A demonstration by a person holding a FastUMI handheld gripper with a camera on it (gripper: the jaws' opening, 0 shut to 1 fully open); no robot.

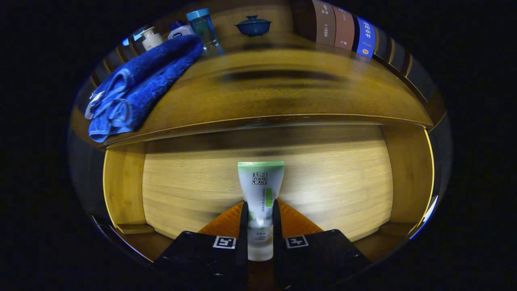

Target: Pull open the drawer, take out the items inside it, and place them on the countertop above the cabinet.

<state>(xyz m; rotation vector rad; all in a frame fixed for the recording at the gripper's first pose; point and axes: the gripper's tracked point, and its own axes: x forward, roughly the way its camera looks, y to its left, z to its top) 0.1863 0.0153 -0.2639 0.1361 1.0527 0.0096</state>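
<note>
A white and green tube [260, 190] stands lengthwise between my two fingers, its flat crimped end pointing ahead. My gripper [260, 216] is shut on the tube, both black fingers pressing its sides. Below and ahead lies the open wooden drawer [185, 190], its pale floor bare around the tube. The cabinet's wooden countertop [282, 97] runs across just beyond the drawer.
A folded blue towel [137, 89] lies on the countertop's left part. Behind it stand a white pump bottle [152, 38], a small white jar [180, 31] and a blue-capped bottle [204, 28]. A blue lidded bowl [253, 26] sits at the back. Books [343, 28] line the right.
</note>
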